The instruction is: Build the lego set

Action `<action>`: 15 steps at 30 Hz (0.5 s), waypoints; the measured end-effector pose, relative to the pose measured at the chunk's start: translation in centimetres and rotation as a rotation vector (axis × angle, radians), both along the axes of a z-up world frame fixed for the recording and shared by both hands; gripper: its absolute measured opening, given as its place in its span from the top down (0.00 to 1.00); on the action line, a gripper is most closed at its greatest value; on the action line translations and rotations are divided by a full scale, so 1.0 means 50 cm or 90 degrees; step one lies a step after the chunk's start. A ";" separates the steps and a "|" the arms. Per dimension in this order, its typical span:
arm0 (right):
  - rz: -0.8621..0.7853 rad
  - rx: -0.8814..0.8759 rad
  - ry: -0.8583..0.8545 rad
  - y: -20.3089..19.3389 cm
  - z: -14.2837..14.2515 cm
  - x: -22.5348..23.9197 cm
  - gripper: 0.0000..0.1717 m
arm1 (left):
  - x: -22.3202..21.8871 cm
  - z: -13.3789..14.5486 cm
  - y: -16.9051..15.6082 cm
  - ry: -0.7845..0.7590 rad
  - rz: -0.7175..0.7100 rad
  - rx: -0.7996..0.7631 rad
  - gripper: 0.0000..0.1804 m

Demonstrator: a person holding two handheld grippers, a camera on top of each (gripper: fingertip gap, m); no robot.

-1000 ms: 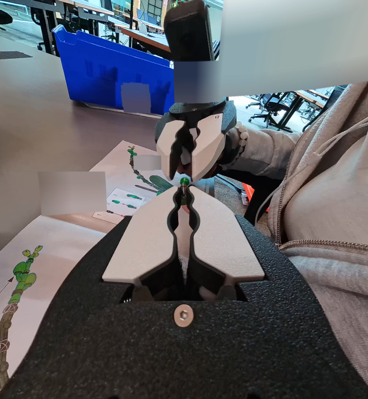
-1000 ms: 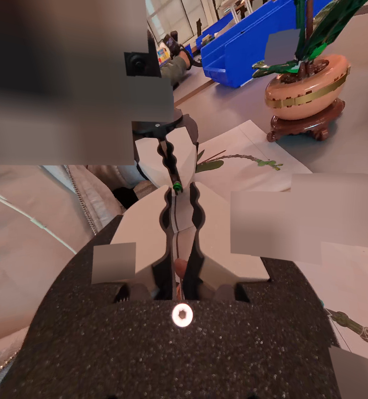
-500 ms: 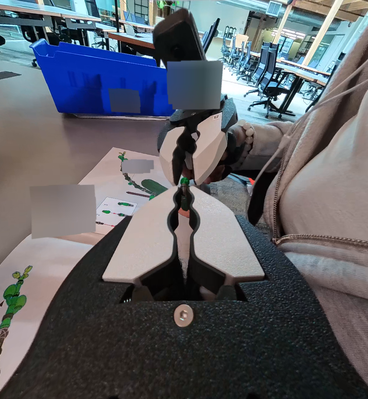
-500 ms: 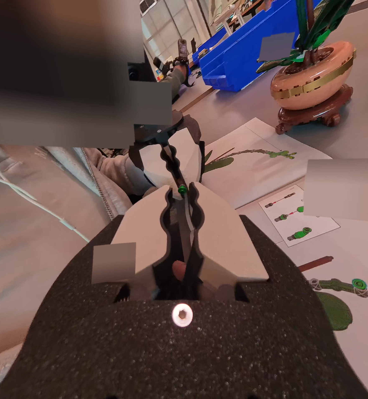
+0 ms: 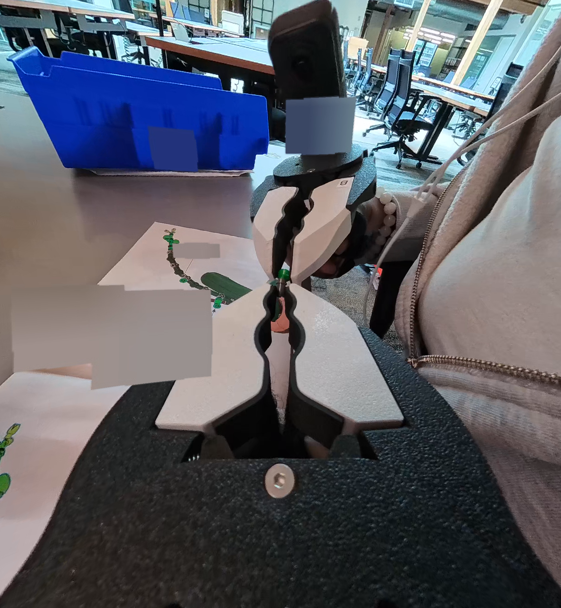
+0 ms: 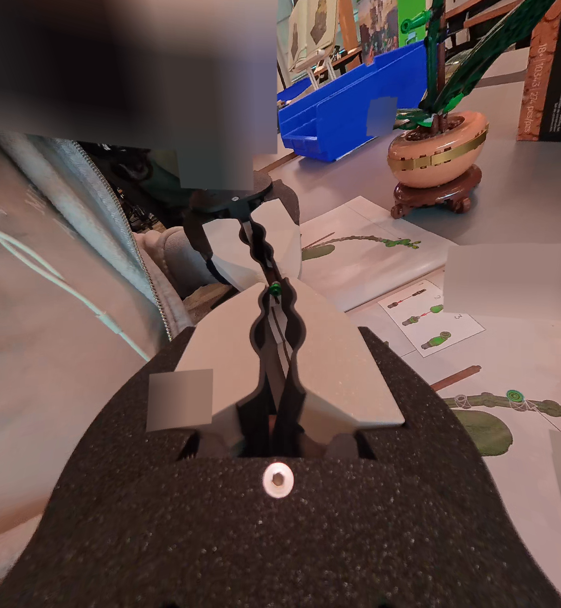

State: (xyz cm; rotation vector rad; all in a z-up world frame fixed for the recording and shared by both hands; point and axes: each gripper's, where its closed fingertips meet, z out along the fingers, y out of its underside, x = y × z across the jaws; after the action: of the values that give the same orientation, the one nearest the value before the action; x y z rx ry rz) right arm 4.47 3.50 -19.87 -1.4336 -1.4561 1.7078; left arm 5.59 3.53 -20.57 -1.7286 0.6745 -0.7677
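Green small peg piece (image 5: 284, 273) on a thin dark stem, pinched between 2 tools meeting tip to tip above the tabletop (image 5: 75, 210). Left tool (image 5: 280, 288) clamped on the dark stem end just below the green cap; right tool (image 6: 276, 285) closed tight at the green end, though whether its pads press on it cannot be told. Printed instruction sheets (image 6: 364, 263) lying below and to the sides. Blue bin (image 5: 147, 112) far left. Tan brick-built pot (image 6: 437, 154) with green leaves, far right, on a brown base.
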 end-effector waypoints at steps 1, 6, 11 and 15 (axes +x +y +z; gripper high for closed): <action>-0.001 -0.001 0.001 -0.001 0.000 0.001 0.97 | 0.000 0.000 0.000 0.001 -0.001 0.000 0.98; 0.003 -0.006 0.010 -0.002 0.002 0.003 0.97 | 0.003 0.000 -0.003 0.000 -0.007 0.001 0.98; 0.007 -0.006 0.016 -0.004 0.004 0.005 0.97 | 0.003 -0.001 -0.003 -0.002 -0.008 -0.004 0.96; 0.006 0.000 0.016 -0.002 0.004 0.008 0.97 | 0.004 -0.001 -0.003 0.000 -0.008 -0.003 0.97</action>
State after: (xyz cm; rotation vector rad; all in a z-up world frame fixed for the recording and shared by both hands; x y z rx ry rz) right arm 4.85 3.42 -19.64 -1.4020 -1.4512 1.7250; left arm 5.78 3.38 -20.61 -1.7296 0.6845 -0.7792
